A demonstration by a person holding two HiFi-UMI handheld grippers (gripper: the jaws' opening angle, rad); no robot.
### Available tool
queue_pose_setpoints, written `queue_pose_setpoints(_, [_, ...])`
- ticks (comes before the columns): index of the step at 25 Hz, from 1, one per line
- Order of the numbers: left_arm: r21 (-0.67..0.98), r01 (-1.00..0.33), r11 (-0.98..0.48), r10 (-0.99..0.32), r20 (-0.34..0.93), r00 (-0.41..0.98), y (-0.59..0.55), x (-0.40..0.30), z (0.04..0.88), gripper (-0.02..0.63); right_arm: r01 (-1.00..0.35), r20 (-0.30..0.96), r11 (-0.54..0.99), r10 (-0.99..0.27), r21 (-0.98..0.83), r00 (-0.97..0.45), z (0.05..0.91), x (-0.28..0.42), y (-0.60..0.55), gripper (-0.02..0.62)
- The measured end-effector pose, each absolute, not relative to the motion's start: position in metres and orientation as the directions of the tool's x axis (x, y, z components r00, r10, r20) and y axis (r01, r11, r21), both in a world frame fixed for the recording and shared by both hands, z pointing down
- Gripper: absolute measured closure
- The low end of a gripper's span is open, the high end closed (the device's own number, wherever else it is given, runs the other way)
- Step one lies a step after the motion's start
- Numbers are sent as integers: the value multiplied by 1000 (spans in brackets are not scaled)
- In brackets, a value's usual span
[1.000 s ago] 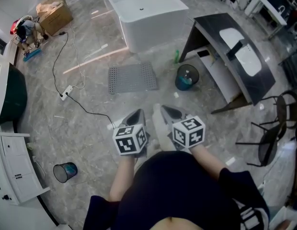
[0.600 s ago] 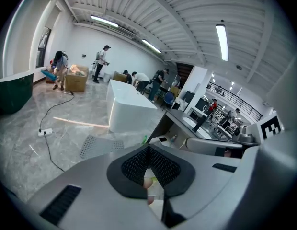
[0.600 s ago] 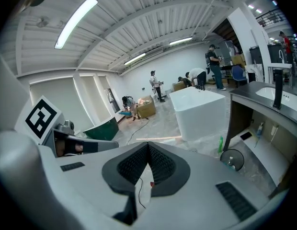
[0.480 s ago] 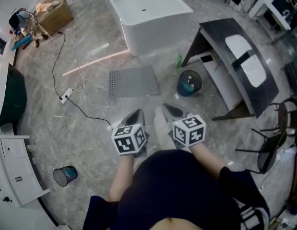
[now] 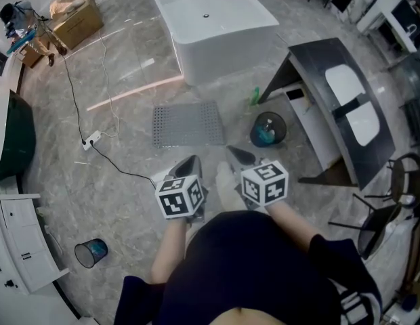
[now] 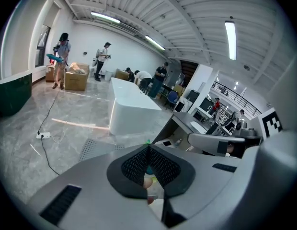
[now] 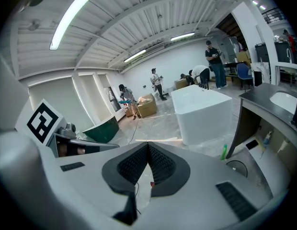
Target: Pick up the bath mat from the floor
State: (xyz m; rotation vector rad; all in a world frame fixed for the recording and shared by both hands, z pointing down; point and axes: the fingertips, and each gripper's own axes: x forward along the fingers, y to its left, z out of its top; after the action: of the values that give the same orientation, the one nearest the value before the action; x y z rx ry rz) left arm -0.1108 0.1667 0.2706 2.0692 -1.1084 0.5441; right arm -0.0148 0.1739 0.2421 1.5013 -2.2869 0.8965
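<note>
Bright overhead strip-light, fisheye-warped edges

You have no words, numbers or brand names to read anywhere in these views. The only printed marks are the black-and-white square patterns on the left marker cube (image 5: 182, 196), carried on your left claw (image 5: 190, 164), and on the right marker cube (image 5: 265, 183), carried on your right claw (image 5: 238, 156). These are coded squares, not letters. The cardboard box (image 5: 76, 15) far across the floor shows no print you could make out.
</note>
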Motion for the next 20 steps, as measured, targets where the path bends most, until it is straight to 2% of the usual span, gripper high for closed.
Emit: queue_pose_setpoints(20, [391, -871, -297, -590, 642, 490, 27, -54, 272, 606, -862, 538, 377, -674, -340, -507, 249, 37, 28, 583])
